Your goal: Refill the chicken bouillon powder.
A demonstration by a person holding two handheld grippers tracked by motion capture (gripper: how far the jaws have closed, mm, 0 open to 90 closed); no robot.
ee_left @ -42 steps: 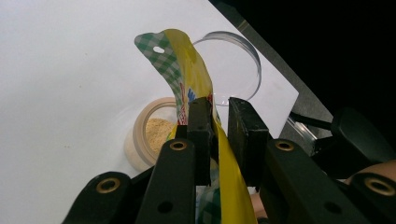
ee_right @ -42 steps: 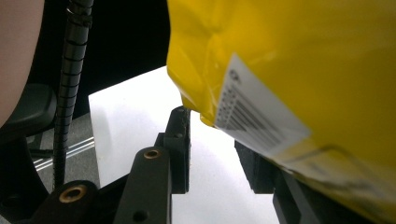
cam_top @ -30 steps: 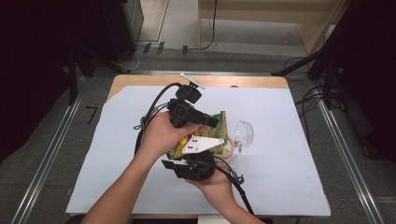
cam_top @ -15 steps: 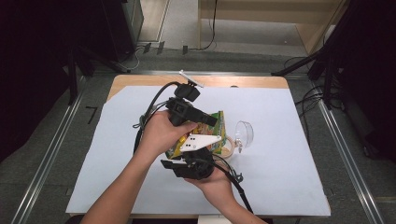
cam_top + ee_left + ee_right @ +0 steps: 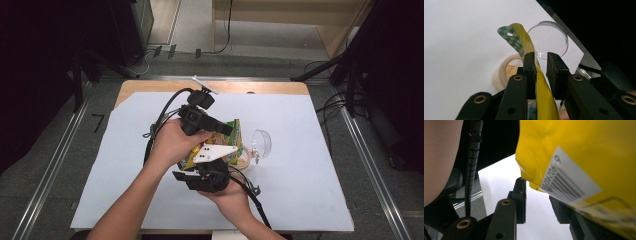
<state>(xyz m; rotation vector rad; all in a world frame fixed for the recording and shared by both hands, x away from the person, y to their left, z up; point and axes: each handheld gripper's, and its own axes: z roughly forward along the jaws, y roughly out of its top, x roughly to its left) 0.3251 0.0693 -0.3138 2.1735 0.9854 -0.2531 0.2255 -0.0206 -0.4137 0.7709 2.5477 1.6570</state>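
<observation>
Left hand-held gripper [image 5: 227, 131], centre of the high view: jaws are seen parted in the left gripper view, with the yellow snack bag [image 5: 529, 47] passing between them. The bag's edge is laid against the left-hand pad [image 5: 529, 72]; a gap is left to the other pad, so no clamp is made.

Right hand-held gripper [image 5: 537, 200]: jaws are held partly open. The bag's lower yellow end, with its barcode label [image 5: 566, 182], is seen at the upper right of the right gripper view, over the jaws. Whether it is pinched cannot be told.

The bag is held up off the white surface [image 5: 310, 165], above a small tan bowl [image 5: 507, 72] of crumbs. A clear lid [image 5: 551, 37] is seen just beyond the bowl, toward the upper right.
</observation>
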